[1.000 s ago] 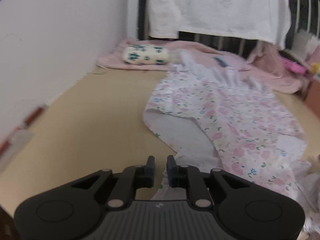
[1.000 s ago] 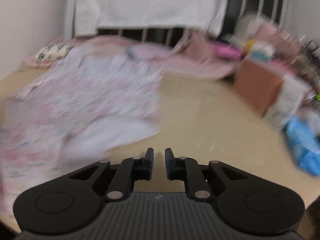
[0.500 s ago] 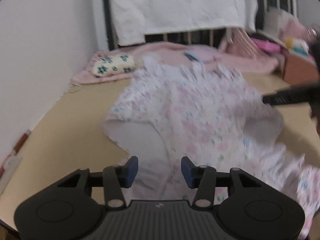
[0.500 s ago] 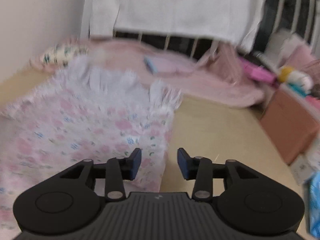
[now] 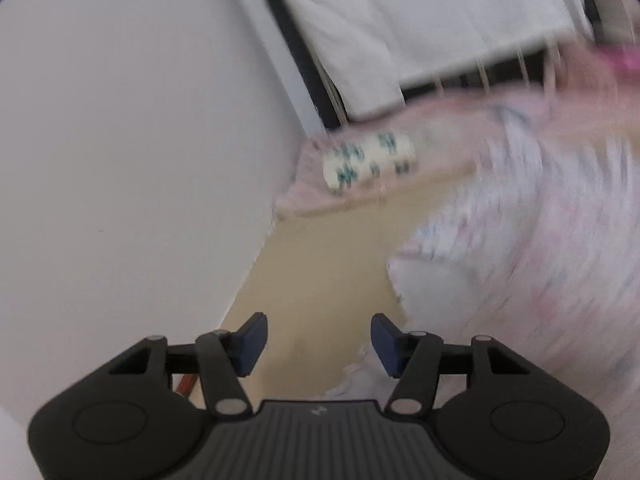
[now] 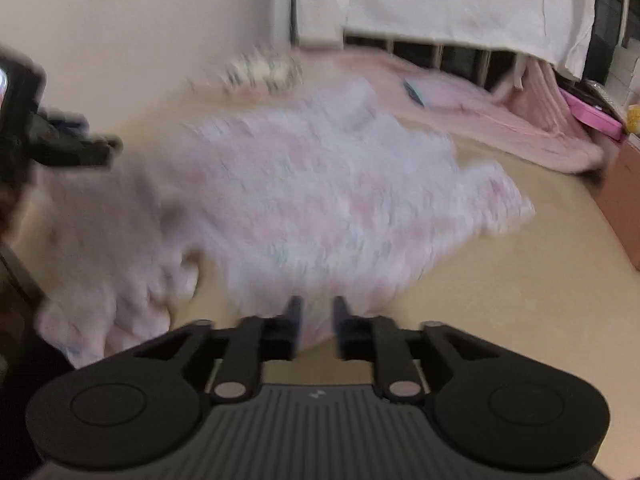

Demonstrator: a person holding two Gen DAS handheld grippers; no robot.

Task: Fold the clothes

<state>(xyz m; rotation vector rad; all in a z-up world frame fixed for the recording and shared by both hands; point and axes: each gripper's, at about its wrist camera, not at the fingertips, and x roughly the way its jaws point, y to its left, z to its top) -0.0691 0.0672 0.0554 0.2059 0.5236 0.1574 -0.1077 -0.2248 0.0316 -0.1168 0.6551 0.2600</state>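
A white garment with a pink floral print lies spread on the beige surface, blurred in both views. My left gripper hangs over bare beige surface just left of the garment's edge. Its jaws are opening and nothing is between them. A small bit of fabric shows by its right finger. My right gripper hovers at the garment's near edge. Its jaws are opening too; the cloth shows through the gap and the pads do not press on it. The left gripper shows at the right wrist view's left edge.
A white wall runs close on the left. A white sheet hangs over a dark railed frame at the back. Below it lie a pink blanket and a rolled cloth with green print. A brown box stands at the right.
Both grippers went from nearly shut to open. The left one swung left, off the garment and toward the wall. The right one turned left to face the garment.
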